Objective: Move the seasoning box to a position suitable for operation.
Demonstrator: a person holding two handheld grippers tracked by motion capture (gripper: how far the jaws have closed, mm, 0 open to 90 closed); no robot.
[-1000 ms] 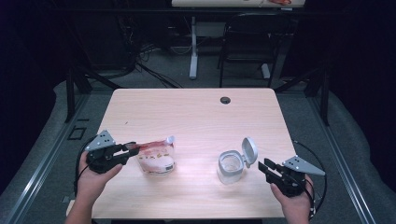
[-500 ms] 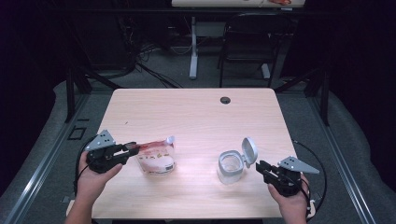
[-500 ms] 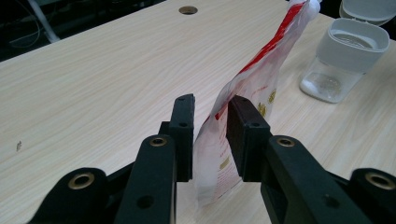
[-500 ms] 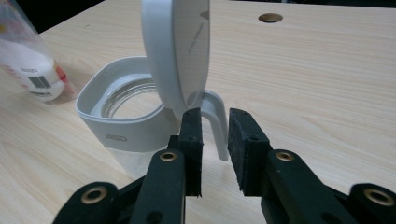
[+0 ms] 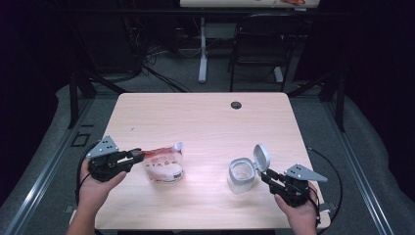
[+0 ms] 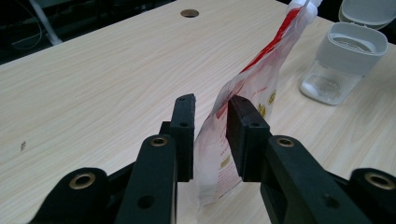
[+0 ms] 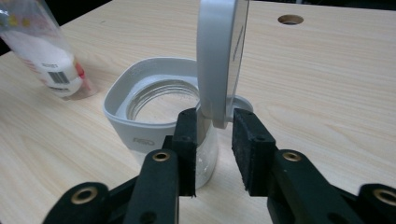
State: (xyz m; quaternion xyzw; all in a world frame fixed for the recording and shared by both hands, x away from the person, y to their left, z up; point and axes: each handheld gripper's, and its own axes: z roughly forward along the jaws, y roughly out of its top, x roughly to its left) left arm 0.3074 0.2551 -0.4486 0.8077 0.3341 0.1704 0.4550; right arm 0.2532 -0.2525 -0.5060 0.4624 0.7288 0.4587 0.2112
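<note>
Left gripper view shows the left gripper (image 6: 210, 135) pinching a crinkled, red-striped clear pouch (image 6: 243, 107) standing upright.

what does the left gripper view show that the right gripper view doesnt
Left gripper view: the left gripper closed on the edge of the red-and-white plastic pouch, with the pouch's white spout cap at the top.
Right gripper view: the right gripper, jaws either side of the raised pale grey plastic lid of the clear glass jar and just opened a little; a barcode on the pouch.
Both: pouch, jar, the light wooden table and its round cable hole.
</note>
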